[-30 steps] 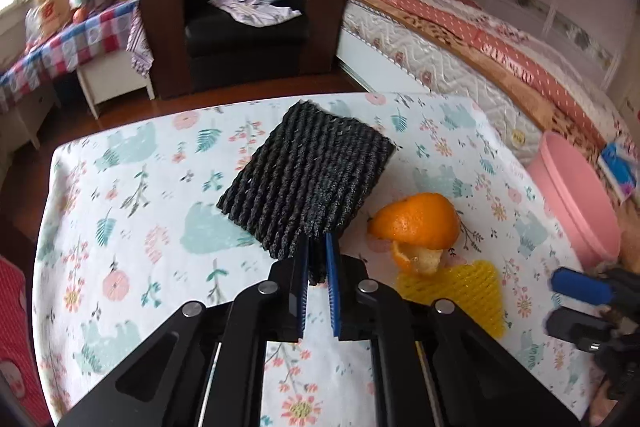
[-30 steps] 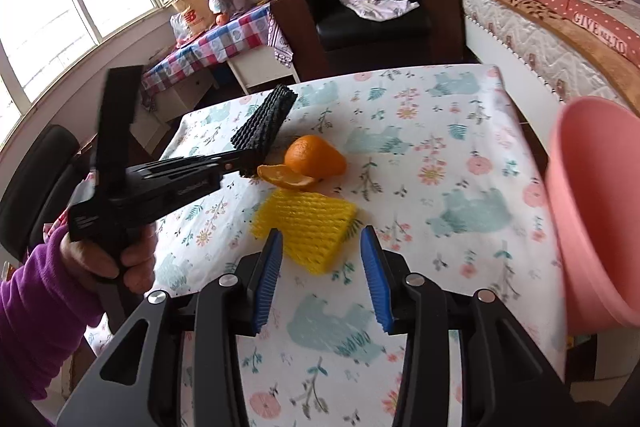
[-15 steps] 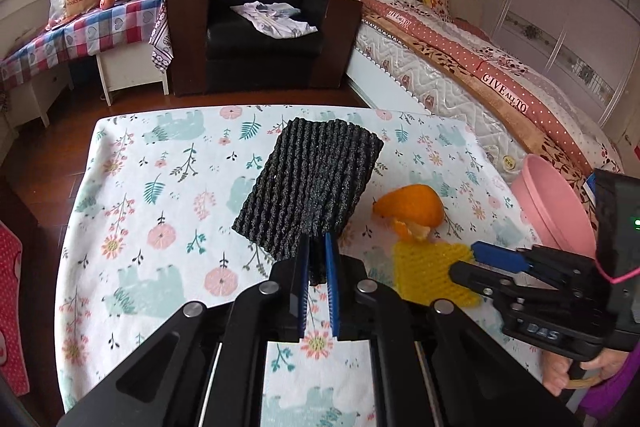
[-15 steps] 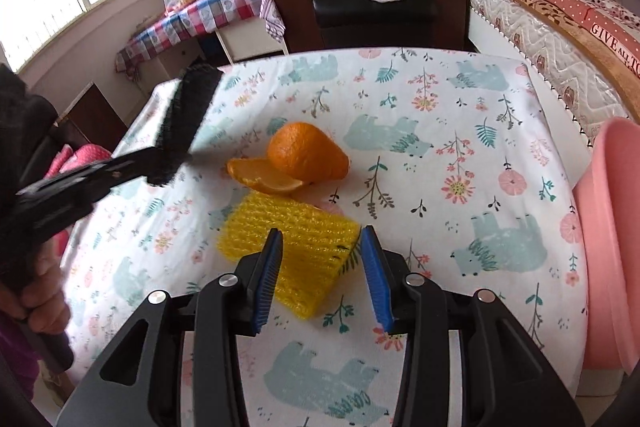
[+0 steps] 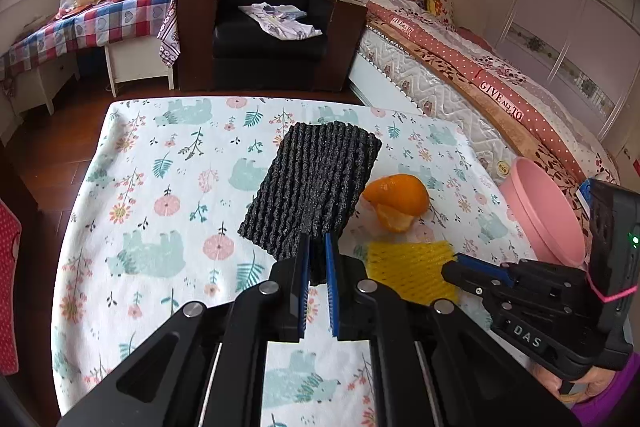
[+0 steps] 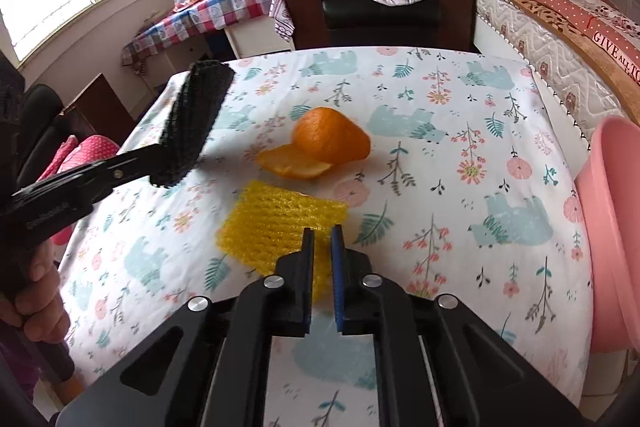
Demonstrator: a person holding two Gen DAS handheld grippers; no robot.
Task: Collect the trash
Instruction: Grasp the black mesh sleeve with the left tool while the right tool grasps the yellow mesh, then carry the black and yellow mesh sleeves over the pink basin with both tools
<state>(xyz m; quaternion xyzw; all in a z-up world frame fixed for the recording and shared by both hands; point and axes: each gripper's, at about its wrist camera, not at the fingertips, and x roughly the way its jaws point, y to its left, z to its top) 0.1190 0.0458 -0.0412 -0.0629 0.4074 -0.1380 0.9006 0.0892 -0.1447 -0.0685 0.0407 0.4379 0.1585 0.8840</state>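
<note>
The yellow foam net lies flat on the floral tablecloth, just in front of the orange peel, and the right gripper is closing its jaws on the net's near edge, which sits between the blue pads, though whether they already press it is hard to tell. The left gripper is clamped on a black foam net, holding it lifted clear of the cloth. A pink bin stands at the table's right edge.
</note>
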